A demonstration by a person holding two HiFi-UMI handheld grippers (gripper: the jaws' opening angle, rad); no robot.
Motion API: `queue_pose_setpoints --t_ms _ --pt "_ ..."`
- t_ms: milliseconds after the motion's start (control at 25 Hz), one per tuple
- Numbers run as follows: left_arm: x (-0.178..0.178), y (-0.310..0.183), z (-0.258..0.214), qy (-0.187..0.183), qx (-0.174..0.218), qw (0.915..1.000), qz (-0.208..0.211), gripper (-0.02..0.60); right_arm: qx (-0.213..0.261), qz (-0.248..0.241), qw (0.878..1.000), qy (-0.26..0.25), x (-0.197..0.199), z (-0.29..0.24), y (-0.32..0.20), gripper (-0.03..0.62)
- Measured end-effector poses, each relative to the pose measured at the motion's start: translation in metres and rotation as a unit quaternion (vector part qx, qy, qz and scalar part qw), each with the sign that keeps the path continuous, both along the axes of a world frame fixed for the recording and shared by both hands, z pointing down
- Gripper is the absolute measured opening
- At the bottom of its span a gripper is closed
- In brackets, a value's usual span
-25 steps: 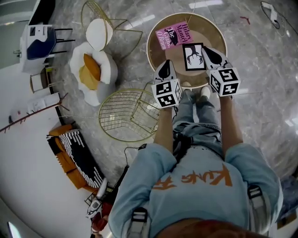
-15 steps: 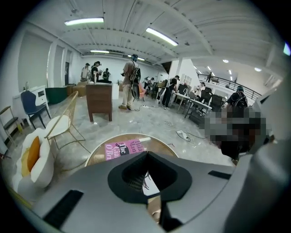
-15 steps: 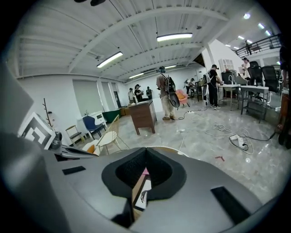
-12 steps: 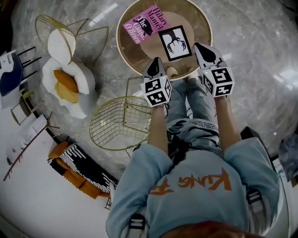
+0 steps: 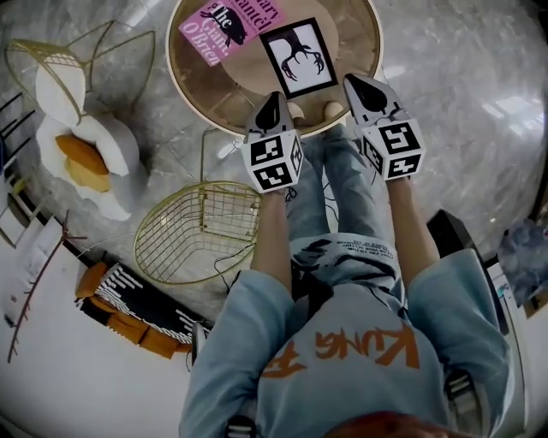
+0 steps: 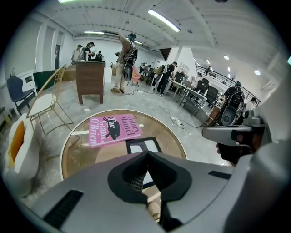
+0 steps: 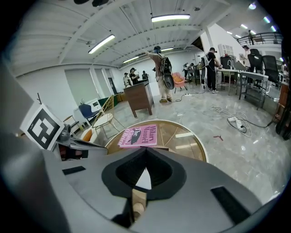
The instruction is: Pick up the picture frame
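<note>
The picture frame (image 5: pixel 298 56), black-edged with a dark antler-like print on white, lies flat on the round glass table (image 5: pixel 197 81). Its upper part (image 6: pixel 143 145) shows past the jaws in the left gripper view; only a white sliver of it (image 7: pixel 144 179) shows in the right gripper view. My left gripper (image 5: pixel 271 108) hangs over the table's near rim, below and left of the frame, shut and empty. My right gripper (image 5: pixel 360 85) is just right of the frame's lower right corner, also shut and empty. Neither touches the frame.
A pink book (image 5: pixel 227 25) lies on the table left of the frame. A gold wire chair (image 5: pixel 197 231) stands near left, and a white flower-shaped chair with an orange cushion (image 5: pixel 81 158) farther left. Several people stand at the room's far end (image 6: pixel 125 59).
Both grippers have sunk toward the table and tipped downward. In the head view the table and frame have slid toward the top, and the grippers now flank the frame's lower edge.
</note>
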State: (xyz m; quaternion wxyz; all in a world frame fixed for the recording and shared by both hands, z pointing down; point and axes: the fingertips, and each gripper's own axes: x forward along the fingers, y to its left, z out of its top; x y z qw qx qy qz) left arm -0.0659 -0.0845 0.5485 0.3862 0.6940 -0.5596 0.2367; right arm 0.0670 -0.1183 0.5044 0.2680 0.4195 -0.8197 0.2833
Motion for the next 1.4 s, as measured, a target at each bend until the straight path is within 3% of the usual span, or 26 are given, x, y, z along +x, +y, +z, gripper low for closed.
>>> queue_pose_setpoints --t_ms 240,800,880,960,1040,1400 --pt "0.005 0.002 0.051 0.002 -0.014 0.9999 -0.004 0.017 -0.016 -0.021 1.000 0.005 -0.003 0.052 -0.003 -0.002" --pt "0.000 0.004 0.136 0.011 -0.032 0.9992 -0.021 0.017 -0.034 -0.014 0.999 0.021 0.003 0.154 -0.003 0.000" --pt "-0.002 0.003 0.140 0.008 -0.032 0.9989 -0.032 0.018 -0.036 -0.014 0.999 0.027 0.004 0.160 -0.006 0.030" --pt "-0.004 0.004 0.144 0.014 -0.037 0.9983 -0.043 0.057 -0.049 -0.015 0.998 0.027 0.005 0.166 -0.006 0.107" --pt "-0.002 0.004 0.149 0.024 -0.047 0.9975 -0.046 0.154 -0.061 -0.013 0.998 0.027 0.006 0.172 -0.008 0.115" --pt "-0.007 -0.004 0.163 0.025 -0.067 0.9959 -0.055 0.163 -0.096 -0.012 0.995 0.025 0.008 0.195 -0.025 0.109"
